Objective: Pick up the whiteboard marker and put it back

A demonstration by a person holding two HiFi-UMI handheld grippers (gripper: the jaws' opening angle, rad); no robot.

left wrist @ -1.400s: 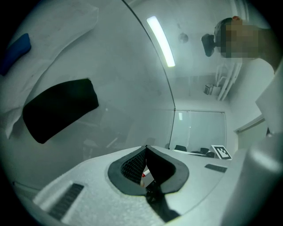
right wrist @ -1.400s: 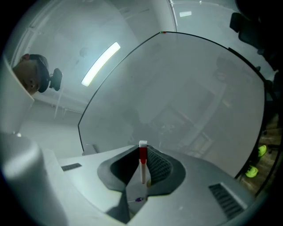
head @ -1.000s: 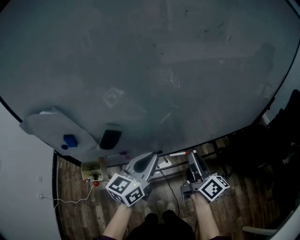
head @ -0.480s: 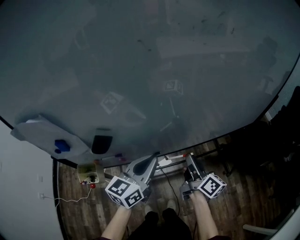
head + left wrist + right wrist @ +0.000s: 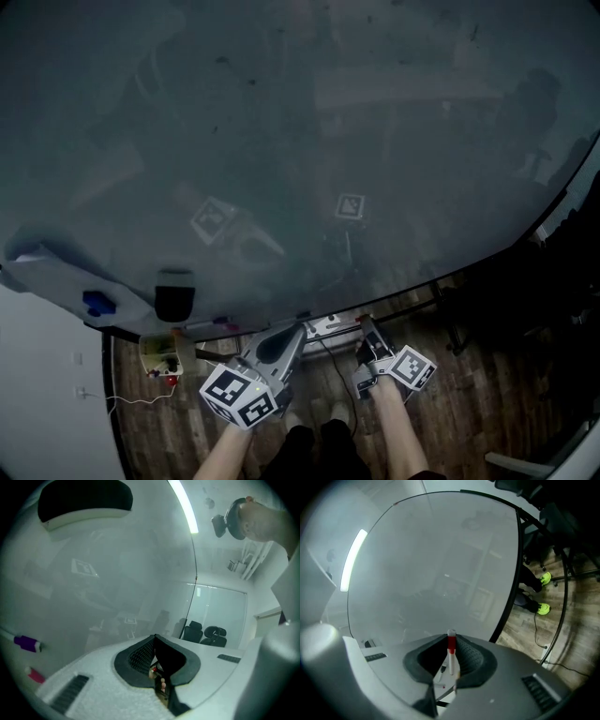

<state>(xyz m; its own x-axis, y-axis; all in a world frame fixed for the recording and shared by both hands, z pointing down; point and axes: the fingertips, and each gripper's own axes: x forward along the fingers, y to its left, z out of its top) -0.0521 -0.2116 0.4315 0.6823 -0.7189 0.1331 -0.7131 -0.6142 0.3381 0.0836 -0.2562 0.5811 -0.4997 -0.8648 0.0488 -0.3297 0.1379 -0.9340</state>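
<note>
The whiteboard marker (image 5: 451, 656), white with a red band near its tip, stands upright between the pads of my right gripper (image 5: 448, 641), which is shut on it. In the head view that right gripper (image 5: 365, 325) sits just below the bottom edge of the big grey whiteboard (image 5: 309, 141), by the small tray (image 5: 330, 325). My left gripper (image 5: 301, 328) is beside it to the left, also at the board's lower edge. In the left gripper view its jaws (image 5: 155, 641) are closed together with nothing between them.
A black eraser (image 5: 174, 302) clings to the board low on the left, beside a paper sheet (image 5: 52, 272) with a blue magnet (image 5: 97, 303). Purple (image 5: 27, 643) and pink (image 5: 35, 674) marker ends lie at the board's edge. A small box (image 5: 159, 354) and a cable lie on the wood floor.
The head view has tipped, so the board's lower edge, eraser and paper sit lower and further left. Both grippers have drawn back slightly; the right one still holds the marker.
</note>
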